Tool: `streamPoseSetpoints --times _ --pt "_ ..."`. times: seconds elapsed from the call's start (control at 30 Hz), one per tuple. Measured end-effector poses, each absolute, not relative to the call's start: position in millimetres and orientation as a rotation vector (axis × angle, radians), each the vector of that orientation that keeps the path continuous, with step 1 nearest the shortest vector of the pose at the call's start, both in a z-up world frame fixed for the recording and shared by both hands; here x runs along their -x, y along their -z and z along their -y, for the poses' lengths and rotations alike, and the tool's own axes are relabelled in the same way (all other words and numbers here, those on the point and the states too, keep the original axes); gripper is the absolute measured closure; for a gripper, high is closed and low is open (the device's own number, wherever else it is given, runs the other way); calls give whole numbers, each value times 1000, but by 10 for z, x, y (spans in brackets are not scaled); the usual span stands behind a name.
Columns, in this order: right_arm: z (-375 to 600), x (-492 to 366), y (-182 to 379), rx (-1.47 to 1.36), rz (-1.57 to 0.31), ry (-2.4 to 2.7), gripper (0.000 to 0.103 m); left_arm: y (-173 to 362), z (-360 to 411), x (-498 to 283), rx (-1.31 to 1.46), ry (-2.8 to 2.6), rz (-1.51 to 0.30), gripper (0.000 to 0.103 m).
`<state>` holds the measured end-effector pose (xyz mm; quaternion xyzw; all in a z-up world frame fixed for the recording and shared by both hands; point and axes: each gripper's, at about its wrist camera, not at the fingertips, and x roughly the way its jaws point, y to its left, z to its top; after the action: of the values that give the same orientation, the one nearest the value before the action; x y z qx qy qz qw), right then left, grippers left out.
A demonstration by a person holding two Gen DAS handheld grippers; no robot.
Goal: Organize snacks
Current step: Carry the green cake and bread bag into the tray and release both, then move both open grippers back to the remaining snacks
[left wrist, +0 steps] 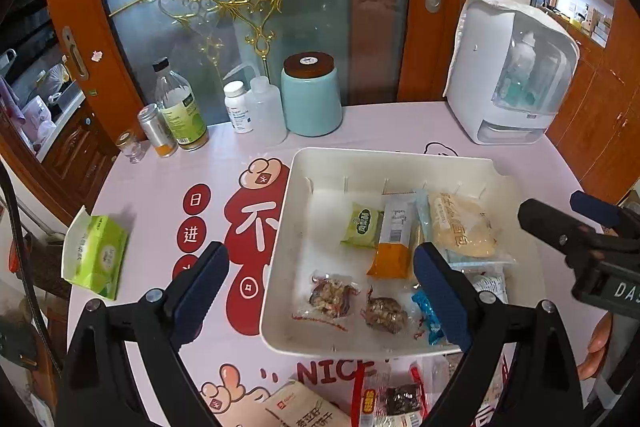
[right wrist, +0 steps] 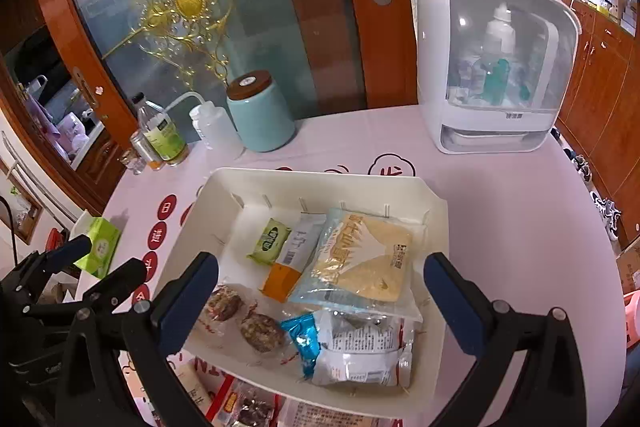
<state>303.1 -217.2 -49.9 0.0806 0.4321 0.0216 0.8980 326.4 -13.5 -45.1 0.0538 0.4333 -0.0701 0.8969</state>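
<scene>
A white tray [left wrist: 296, 211] [right wrist: 434, 267] on the table holds several snacks: a green packet [left wrist: 361, 225] [right wrist: 269, 241], an orange-and-white bar [left wrist: 394, 239] [right wrist: 288, 265], a yellow bread bag [left wrist: 464, 225] [right wrist: 360, 263], two clear-wrapped nut cakes [left wrist: 330, 297] [right wrist: 262, 331], a blue packet [right wrist: 302, 339] and a white printed bag [right wrist: 360, 351]. My left gripper [left wrist: 322, 293] hovers open and empty above the tray's near left edge. My right gripper [right wrist: 320, 301] hovers open and empty above the tray. More packets [left wrist: 392, 403] [right wrist: 248, 407] lie in front of the tray.
At the back stand a teal jar [left wrist: 311, 95] [right wrist: 260, 113], bottles [left wrist: 182, 107] and a white sterilizer box [left wrist: 508, 71] [right wrist: 488, 59]. A green tissue pack [left wrist: 98, 253] [right wrist: 100, 247] lies at the left. A cartoon cloth covers the table.
</scene>
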Motion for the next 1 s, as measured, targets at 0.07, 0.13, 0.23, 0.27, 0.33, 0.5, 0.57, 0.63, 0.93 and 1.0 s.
streamPoseSetpoints --times 0.07,0.13,0.23,0.27,0.33,0.5,0.57,0.63,0.93,1.0 --pt "2157 -2951 429 -166 -877 -47 0 402 103 -3194 -101 164 -885 10" --pt "2143 -2878 361 -159 -856 -46 0 352 76 -3098 -101 182 -876 10" --pt "2113 -2738 243 -141 -826 -42 0 254 53 -2922 -143 196 -841 10" --pt "2096 -2678 199 -133 -815 -46 0 227 42 -2879 -153 201 -830 10" --pt "2072 -2586 131 -118 -799 -42 0 161 23 -2760 -180 215 -805 10" --pt "2010 -2322 -30 -109 -776 -58 0 17 4 -2462 -273 242 -767 10" --pt "1975 -2231 -81 -107 -773 -64 0 -33 0 -2380 -301 250 -775 10" --pt "1941 -2150 -117 -110 -776 -66 0 -95 -18 -2264 -323 257 -768 10" --pt "1847 -1743 -272 -142 -756 -72 0 -288 -321 -1878 -279 263 -726 10" --pt "1827 -1662 -283 -146 -758 -74 0 -280 -389 -1819 -273 251 -722 10"
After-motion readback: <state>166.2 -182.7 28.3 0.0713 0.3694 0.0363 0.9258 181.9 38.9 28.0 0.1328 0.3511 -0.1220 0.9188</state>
